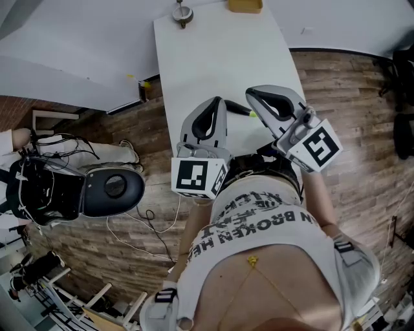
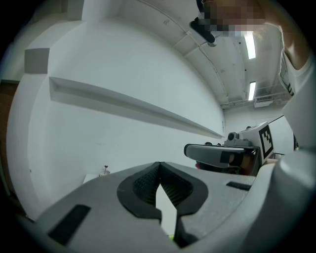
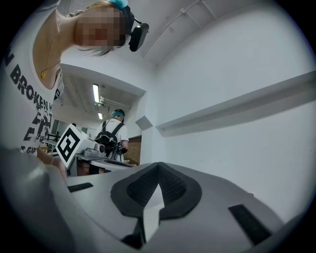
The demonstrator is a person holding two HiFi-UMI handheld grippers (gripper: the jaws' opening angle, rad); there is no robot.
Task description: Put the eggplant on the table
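The eggplant (image 1: 239,112), dark with a green stem end, lies on the white table (image 1: 194,58) near its front end, partly hidden behind my grippers. My left gripper (image 1: 218,100) hovers just left of it, jaws shut with nothing between them. My right gripper (image 1: 250,93) hangs just right of it and above, also shut and empty. In the left gripper view the jaws (image 2: 159,164) meet at their tips, and a speck of green shows low in the gap. In the right gripper view the jaws (image 3: 159,164) are closed against a white wall.
A small metal object (image 1: 182,13) and a yellow-brown box (image 1: 244,6) stand at the table's far end. A dark rounded device (image 1: 110,187) and cables (image 1: 152,223) sit on the wood floor to the left. Another person (image 3: 114,132) stands in the background.
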